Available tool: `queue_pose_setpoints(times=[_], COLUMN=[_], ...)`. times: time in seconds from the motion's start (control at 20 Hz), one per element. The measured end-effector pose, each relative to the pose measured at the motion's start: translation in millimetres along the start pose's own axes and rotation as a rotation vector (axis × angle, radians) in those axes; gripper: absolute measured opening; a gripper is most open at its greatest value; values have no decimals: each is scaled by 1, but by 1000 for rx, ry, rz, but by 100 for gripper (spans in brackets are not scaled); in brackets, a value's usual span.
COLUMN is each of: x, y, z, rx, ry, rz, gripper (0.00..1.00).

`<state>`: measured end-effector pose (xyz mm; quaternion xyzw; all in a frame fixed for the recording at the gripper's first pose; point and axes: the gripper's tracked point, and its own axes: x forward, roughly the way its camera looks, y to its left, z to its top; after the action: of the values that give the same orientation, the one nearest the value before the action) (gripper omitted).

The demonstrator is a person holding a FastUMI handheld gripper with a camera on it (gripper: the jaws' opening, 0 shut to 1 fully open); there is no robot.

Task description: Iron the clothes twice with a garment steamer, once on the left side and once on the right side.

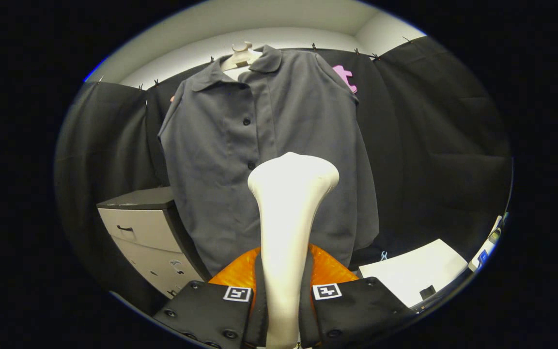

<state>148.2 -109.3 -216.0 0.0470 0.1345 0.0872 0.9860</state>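
A dark grey button-up shirt (279, 145) hangs on a pale hanger (241, 55) against the black cloth wall, straight ahead of the fingers. My gripper (281, 295) is shut on the white handle of the garment steamer (288, 213), which stands upright between the two fingers. The steamer's wide head sits level with the shirt's lower button line, a short way in front of the cloth; I cannot tell whether it touches. The head covers part of the shirt's lower middle.
A grey drawer cabinet (148, 232) stands just left of the shirt, its top near the shirt's hem. A white table (412, 274) lies to the lower right, with small items at its far edge (489, 245).
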Motion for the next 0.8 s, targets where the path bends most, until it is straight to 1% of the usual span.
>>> queue_pose_setpoints(times=[0.15,0.55,0.8], x=[-20,-74,-103], y=[14,57,69], z=[21,67,85], rx=[-8,-22,-51], ry=[-36,-115,-171], rz=[10,77,82], gripper=[32,32,32])
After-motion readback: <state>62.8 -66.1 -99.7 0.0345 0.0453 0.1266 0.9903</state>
